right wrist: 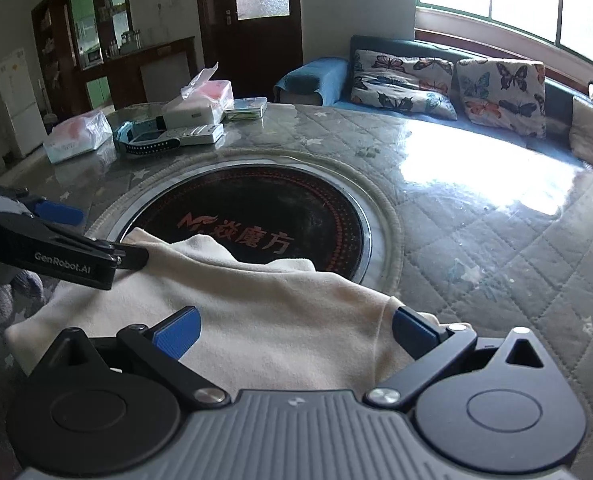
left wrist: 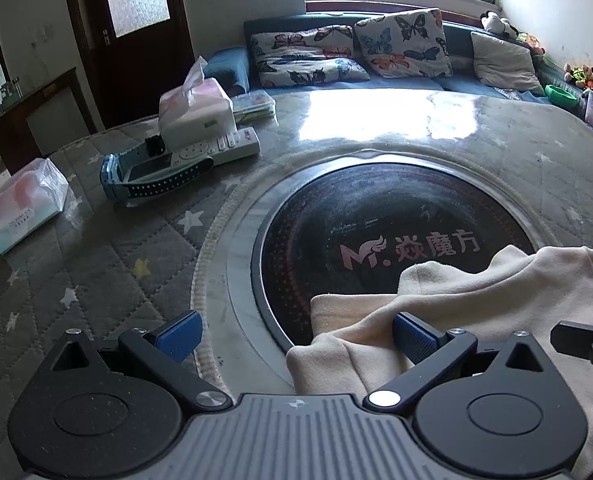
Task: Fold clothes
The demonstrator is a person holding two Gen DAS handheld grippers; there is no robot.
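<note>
A cream garment (left wrist: 476, 300) (right wrist: 276, 300) lies bunched on the near side of the table, partly over the black round plate (left wrist: 376, 216) (right wrist: 264, 196). In the left wrist view my left gripper (left wrist: 296, 336) is open. Its right finger (left wrist: 414, 338) lies on the cloth's left edge and its left finger (left wrist: 180, 336) is over the quilted cover. My right gripper (right wrist: 296, 332) is open above the garment, with cloth beneath both pads and nothing pinched. The left gripper (right wrist: 100, 236) shows at the left of the right wrist view, one finger touching the cloth.
The round table (right wrist: 476, 240) has a quilted grey star-print cover under glass. At its far left stand two tissue packs (left wrist: 194, 114) (left wrist: 24, 204), a white remote (left wrist: 216, 148) and a blue watch (left wrist: 152, 178). A sofa with butterfly pillows (left wrist: 402, 44) lines the window wall.
</note>
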